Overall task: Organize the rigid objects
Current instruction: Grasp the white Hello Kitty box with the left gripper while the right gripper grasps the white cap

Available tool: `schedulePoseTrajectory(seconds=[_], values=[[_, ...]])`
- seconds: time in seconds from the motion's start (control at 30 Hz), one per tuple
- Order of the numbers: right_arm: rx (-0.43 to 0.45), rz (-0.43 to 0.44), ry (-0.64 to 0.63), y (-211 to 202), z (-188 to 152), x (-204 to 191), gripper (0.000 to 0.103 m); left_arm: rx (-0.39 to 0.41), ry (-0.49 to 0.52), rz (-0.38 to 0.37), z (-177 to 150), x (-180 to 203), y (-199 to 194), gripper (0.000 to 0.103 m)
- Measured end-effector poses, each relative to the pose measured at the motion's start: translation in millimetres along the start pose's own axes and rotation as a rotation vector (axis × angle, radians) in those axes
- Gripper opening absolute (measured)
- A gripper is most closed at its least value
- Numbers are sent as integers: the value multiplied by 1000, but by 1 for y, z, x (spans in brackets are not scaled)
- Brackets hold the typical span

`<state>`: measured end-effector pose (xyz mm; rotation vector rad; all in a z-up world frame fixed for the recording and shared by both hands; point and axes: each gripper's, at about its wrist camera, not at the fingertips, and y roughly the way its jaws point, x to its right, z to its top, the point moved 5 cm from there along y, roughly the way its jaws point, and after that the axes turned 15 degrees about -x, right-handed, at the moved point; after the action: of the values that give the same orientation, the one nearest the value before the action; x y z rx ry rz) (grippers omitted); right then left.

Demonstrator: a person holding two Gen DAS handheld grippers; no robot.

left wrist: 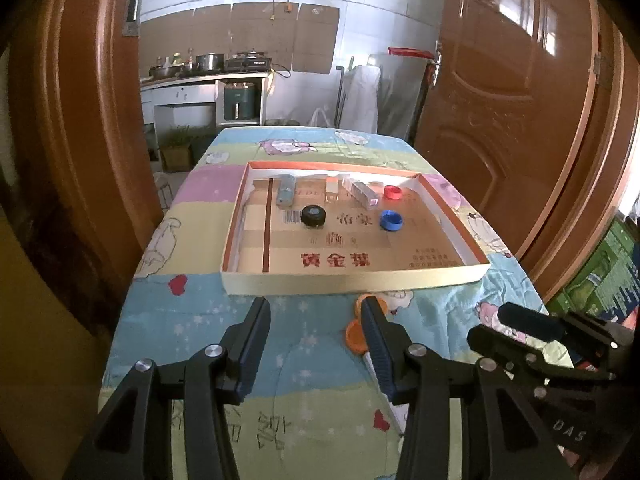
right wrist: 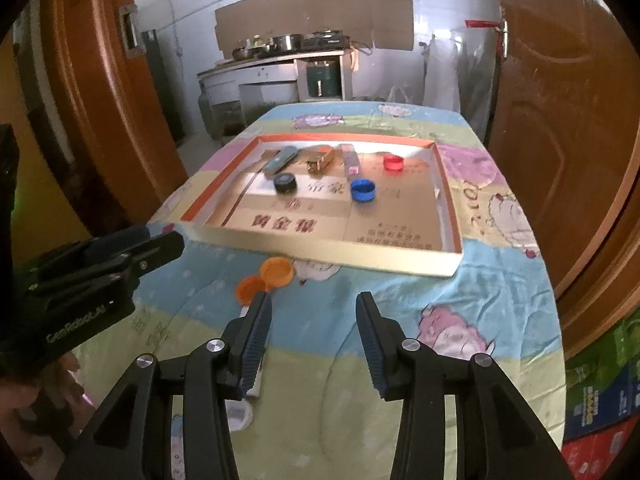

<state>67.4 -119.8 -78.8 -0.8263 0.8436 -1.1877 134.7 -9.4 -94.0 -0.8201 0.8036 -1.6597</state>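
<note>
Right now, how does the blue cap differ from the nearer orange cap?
The blue cap lies inside the shallow box; the nearer orange cap lies outside it on the tablecloth. The blue stands alone; the orange touches another orange cap. Both are round.

The shallow cardboard box lid (left wrist: 352, 278) looked matt, with printed paper inside. Two orange caps (right wrist: 276, 272), like the blue cap (right wrist: 363, 191), looked smooth plastic. A soft printed cloth (right wrist: 500, 280) covered the table. The wooden doors (left wrist: 500, 120) shone glossy.
</note>
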Motion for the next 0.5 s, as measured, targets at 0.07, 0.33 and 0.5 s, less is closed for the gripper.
schedulePoseTrajectory(seconds=[0.07, 0.33, 0.5], values=[[-8, 7, -5, 0, -6, -3, 45, 1, -3, -1, -6, -1, -2, 47], [-59, 74, -58, 13, -42, -31, 46, -3, -18, 3, -29, -8, -6, 47], [-86, 81, -101, 23, -63, -46, 49, -5, -28, 1, -35, -13, -7, 47]])
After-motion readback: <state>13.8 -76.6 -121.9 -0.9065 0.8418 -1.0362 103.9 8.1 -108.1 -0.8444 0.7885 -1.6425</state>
